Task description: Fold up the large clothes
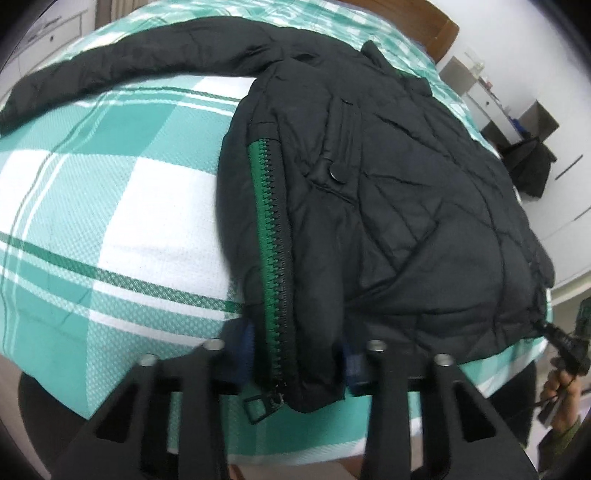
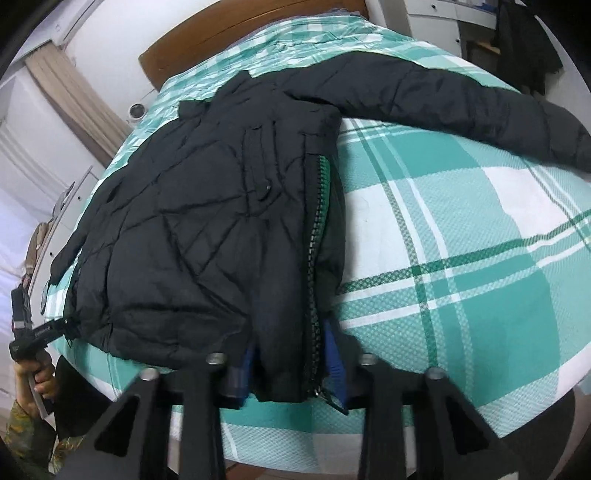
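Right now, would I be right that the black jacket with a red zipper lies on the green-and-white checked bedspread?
Not quite: the zipper is green, not red, as the left wrist view shows. The black jacket does lie on the green-and-white checked bedspread.

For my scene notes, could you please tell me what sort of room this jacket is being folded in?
Most likely a bedroom. The black jacket lies on a bed with a green-and-white checked cover, a wooden headboard stands at its far end, and white drawer units line the wall beside it.
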`<action>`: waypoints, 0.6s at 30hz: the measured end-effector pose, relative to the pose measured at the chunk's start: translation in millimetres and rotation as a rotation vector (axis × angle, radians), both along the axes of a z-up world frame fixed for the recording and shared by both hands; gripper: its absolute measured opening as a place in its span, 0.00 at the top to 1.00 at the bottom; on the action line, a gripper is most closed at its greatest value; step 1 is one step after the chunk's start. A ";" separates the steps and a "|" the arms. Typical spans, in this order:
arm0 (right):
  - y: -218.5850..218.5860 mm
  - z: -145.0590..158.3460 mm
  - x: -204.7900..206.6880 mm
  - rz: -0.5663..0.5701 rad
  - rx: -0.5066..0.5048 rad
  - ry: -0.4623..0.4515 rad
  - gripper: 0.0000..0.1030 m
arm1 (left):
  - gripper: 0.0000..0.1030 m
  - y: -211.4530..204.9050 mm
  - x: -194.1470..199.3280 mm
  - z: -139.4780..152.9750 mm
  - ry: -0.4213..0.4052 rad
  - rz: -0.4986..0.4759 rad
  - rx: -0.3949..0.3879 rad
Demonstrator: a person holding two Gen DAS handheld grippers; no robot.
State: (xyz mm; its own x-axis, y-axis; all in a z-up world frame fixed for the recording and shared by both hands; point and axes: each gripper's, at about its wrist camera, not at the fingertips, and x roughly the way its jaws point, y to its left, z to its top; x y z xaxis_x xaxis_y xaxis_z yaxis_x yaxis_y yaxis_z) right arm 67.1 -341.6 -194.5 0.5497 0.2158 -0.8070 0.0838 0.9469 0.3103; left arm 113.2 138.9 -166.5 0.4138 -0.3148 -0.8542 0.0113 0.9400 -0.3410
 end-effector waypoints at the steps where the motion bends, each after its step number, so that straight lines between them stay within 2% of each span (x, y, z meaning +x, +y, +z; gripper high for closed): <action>1: 4.3 2.9 -0.7 0.011 -0.022 0.001 0.81 | 0.77 -0.2 -1.7 1.5 0.002 -0.002 -0.012; 4: 9.8 11.1 -4.7 0.032 -0.066 0.006 0.82 | 0.79 -4.6 -13.0 5.2 -0.003 -0.031 0.007; 10: 5.0 19.6 -22.8 0.031 -0.075 0.033 0.83 | 0.78 -0.4 -36.5 6.6 0.023 -0.074 0.003; 12: 6.8 17.9 -23.5 0.027 -0.090 0.025 0.82 | 0.75 1.5 -37.8 8.2 0.006 -0.072 0.006; 14: 6.7 17.1 -21.3 0.013 -0.089 0.022 0.78 | 0.67 4.7 -35.6 10.5 0.007 -0.066 0.003; 15: 5.3 18.0 -20.2 0.006 -0.090 0.025 0.73 | 0.66 7.1 -36.4 13.4 0.005 -0.064 0.003; 17: 1.7 21.4 -22.1 -0.009 -0.097 0.030 0.45 | 0.54 13.2 -41.0 25.2 -0.022 -0.068 0.000; 18: -0.4 23.5 -24.4 -0.017 -0.098 0.022 0.41 | 0.49 14.3 -44.1 29.9 -0.037 -0.066 0.005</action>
